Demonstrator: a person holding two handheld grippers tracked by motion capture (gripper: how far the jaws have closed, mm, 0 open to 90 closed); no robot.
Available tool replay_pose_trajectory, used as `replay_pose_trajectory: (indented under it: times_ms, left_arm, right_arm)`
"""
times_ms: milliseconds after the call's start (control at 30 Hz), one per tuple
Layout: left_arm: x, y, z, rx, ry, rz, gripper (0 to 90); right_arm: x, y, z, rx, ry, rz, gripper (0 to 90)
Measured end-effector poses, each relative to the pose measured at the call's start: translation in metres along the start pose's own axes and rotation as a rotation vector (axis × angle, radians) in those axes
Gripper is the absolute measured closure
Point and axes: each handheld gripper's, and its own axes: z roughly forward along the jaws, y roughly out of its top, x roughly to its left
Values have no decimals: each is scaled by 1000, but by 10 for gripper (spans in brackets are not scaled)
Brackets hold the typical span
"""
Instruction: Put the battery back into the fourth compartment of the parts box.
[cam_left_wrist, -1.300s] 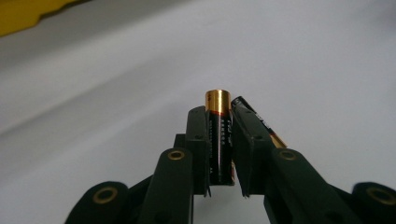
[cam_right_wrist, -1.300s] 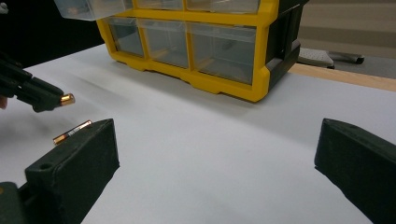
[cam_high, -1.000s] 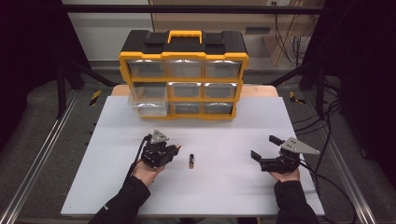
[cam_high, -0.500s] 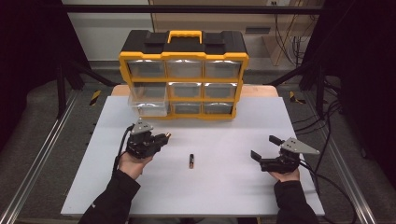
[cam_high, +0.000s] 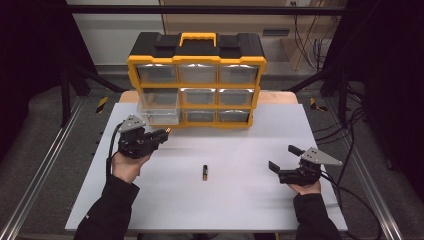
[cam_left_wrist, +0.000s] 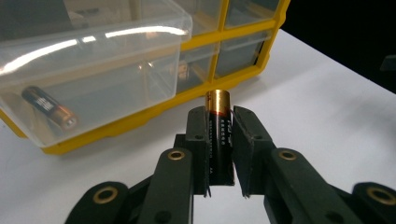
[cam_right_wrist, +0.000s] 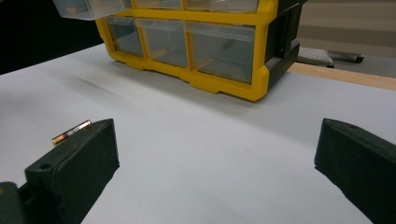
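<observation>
While the left hand-held gripper (cam_left_wrist: 219, 154) pinches an AA battery (cam_left_wrist: 218, 128) upright between its closed pads, it hangs above the white counter (cam_high: 240, 200) just in front of a clear drawer (cam_left_wrist: 93, 70) pulled out of the yellow-and-black organizer (cam_high: 197, 75). Inside that drawer lies another battery (cam_left_wrist: 49, 107). A third battery (cam_high: 205, 172) rests on the counter between the two hands. Well to the right, the right hand-held gripper (cam_high: 284, 161) sits low with its jaws wide apart, holding nothing.
</observation>
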Motion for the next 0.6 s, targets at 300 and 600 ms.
replay_pose_trajectory:
  times_ms: [300,600]
  left_arm:
    - [5,30,-8,-41,16,19,761]
    - [16,60,-11,-57,48,30,761]
  right_arm:
    - [0,0,0,1,1,1,2]
    - [0,0,0,0,1,1,2]
